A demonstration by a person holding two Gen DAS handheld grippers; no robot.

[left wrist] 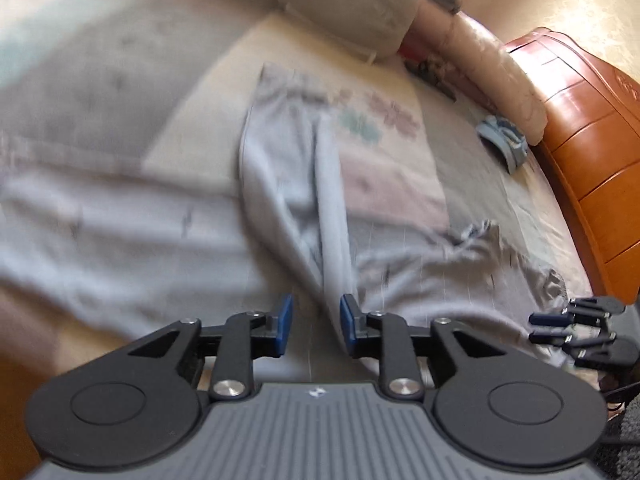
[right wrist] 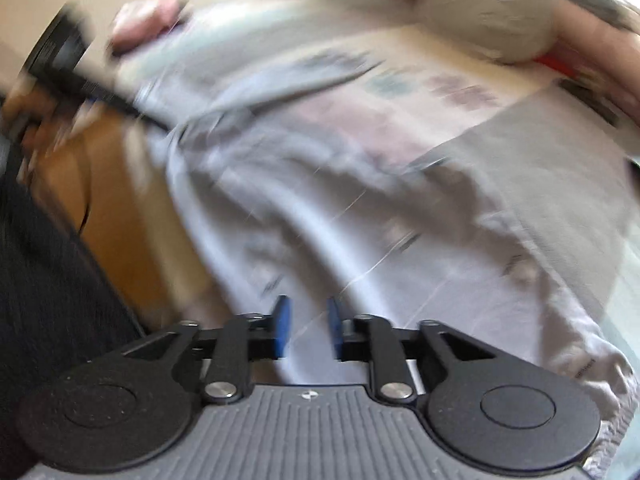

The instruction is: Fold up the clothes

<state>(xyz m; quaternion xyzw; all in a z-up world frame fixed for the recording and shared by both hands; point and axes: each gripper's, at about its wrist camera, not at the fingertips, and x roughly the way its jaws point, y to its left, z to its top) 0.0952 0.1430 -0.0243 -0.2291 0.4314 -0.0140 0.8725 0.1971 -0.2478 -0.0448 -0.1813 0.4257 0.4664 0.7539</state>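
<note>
Both grippers open above grey trousers on the bed; nothing gripped.

Left gripper [left wrist: 316, 326]: jaws apart, empty. The trousers [left wrist: 288, 184] lie flat on the bed [left wrist: 100, 92], long axis running 12 to 6 from these jaws, the near end just ahead of them. Right gripper [right wrist: 307, 328]: jaws apart, empty, over pale cloth; heavy blur leaves its identity unclear. It shows at 3 o'clock in the left view. Judgement: the left gripper is nearer the trousers' near end.
</note>
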